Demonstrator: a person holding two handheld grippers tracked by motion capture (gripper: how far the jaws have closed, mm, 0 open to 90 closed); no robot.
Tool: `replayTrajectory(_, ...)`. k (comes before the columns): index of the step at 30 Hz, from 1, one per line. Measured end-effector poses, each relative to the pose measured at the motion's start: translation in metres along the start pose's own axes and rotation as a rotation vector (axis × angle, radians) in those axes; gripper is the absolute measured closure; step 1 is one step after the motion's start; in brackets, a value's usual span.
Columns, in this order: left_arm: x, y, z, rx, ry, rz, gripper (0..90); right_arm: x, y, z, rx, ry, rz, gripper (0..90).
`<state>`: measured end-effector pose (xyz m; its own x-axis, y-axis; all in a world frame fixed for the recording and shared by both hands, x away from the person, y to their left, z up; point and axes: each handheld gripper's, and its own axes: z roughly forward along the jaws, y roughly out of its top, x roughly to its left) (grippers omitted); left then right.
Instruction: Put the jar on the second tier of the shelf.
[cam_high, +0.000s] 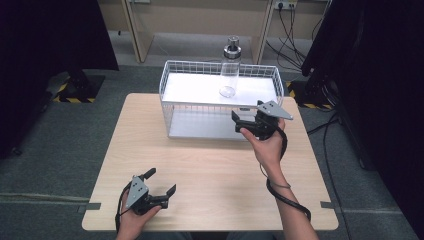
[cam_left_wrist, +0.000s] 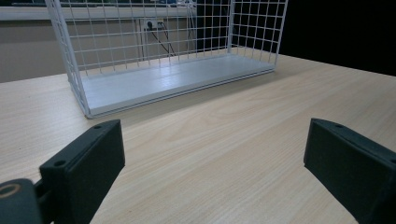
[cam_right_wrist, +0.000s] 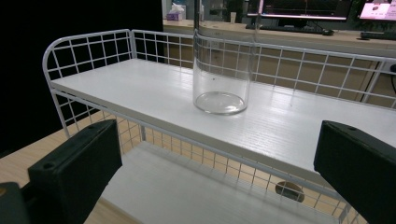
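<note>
A clear glass bottle (cam_high: 230, 70) with a metal cap stands upright on the top shelf of a white wire rack (cam_high: 170, 85); the bottle (cam_right_wrist: 220, 70) shows close ahead in the right gripper view, on the rack's white top board (cam_right_wrist: 140, 93). My right gripper (cam_high: 246, 119) is open, held just in front of the rack's right end, a short way from the bottle, with nothing between its jaws. My left gripper (cam_high: 161, 182) is open near the table's front left, low over the wood, facing the rack's lower shelf (cam_left_wrist: 154, 84).
The wooden table (cam_high: 210, 170) has bare room between the rack and its front edge. Grey carpet surrounds it. Black curtains hang at left and right, with stand feet on yellow-black tape (cam_high: 75, 92). Desks and cables (cam_high: 287, 30) stand behind.
</note>
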<state>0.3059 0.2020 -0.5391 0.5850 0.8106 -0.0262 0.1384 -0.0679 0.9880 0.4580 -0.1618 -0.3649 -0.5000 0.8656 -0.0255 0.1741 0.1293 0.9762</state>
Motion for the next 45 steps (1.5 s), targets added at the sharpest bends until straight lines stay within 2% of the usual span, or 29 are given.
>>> replayTrajectory(31, -0.001, 0.000, 0.000, -0.001, 0.005, 0.004, 4.9, -0.004, -0.037, -0.034, 0.028, -0.008, -0.019, 1.2)
replayTrajectory(45, -0.001, 0.000, 0.000, -0.002, 0.006, 0.005, 5.0, -0.007, -0.059, -0.048, 0.047, -0.016, -0.008, 1.2)
